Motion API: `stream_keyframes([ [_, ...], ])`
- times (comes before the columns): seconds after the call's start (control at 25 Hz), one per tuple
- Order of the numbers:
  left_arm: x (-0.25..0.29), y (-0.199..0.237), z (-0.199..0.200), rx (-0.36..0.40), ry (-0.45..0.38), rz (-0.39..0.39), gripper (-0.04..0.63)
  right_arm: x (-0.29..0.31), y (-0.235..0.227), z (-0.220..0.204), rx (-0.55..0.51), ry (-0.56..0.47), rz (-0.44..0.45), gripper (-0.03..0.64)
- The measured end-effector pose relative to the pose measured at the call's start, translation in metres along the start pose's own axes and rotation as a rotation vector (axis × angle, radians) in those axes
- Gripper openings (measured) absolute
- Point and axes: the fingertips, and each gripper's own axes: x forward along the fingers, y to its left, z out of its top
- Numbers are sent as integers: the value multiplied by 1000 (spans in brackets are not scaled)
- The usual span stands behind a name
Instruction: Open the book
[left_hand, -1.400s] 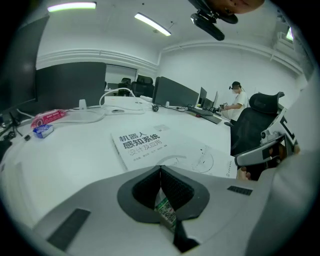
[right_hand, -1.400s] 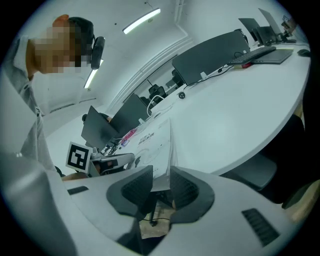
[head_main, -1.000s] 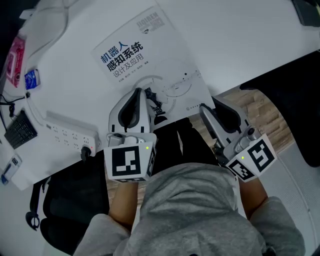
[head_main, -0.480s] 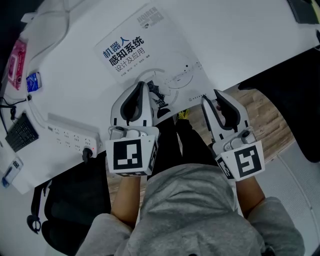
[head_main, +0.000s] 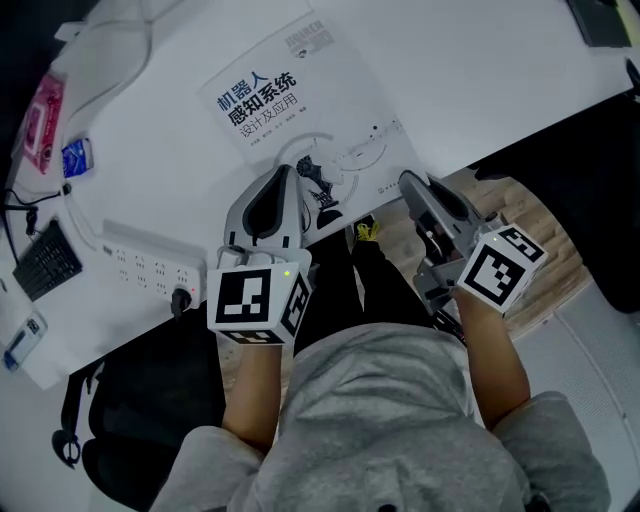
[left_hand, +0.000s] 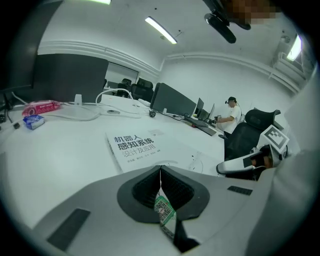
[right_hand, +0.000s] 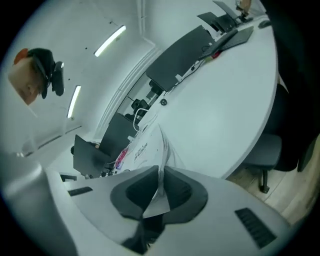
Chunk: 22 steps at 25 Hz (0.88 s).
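Note:
A white paperback book (head_main: 290, 100) with blue and black cover print lies closed on the white desk (head_main: 480, 70), its near edge at the desk's rim. My left gripper (head_main: 292, 172) is shut on the book's near edge. In the left gripper view the jaws (left_hand: 160, 169) meet on a thin white edge, with a green code sticker below them. My right gripper (head_main: 405, 180) sits at the book's near right corner. Its jaws have just been closing and now pinch a white sheet, the cover corner (right_hand: 161, 150), which curves up between the pads of the right gripper (right_hand: 159, 170).
A white power strip (head_main: 140, 265), a keyboard (head_main: 40, 262), a pink packet (head_main: 38, 125), a blue packet (head_main: 72, 157) and white cables (head_main: 110, 40) lie on the desk's left. A black office chair (head_main: 130, 400) stands under the desk edge. A person (left_hand: 231, 112) sits far off.
My right gripper has rolled, sunk a little and closed its jaws on the book's near right corner. The left gripper has stayed at the book's near edge.

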Motion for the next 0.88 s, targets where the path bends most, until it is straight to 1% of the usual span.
stream_keyframes([
  [0.12,-11,2,8,4,-20,20,11,-4,13,5,-78,-42,-11,43],
  [0.28,-34,-2,23,20,-70,48,11,-12,39,9,-232,-84,-16,41],
  [0.56,-84,-15,41,32,-154,122,11,-24,92,12,-414,-105,71,41],
  [0.76,-117,-21,52,38,-222,171,11,-34,118,15,-603,-114,87,41],
  [0.88,-137,-22,54,39,-255,199,11,-36,133,12,-757,-100,87,41],
])
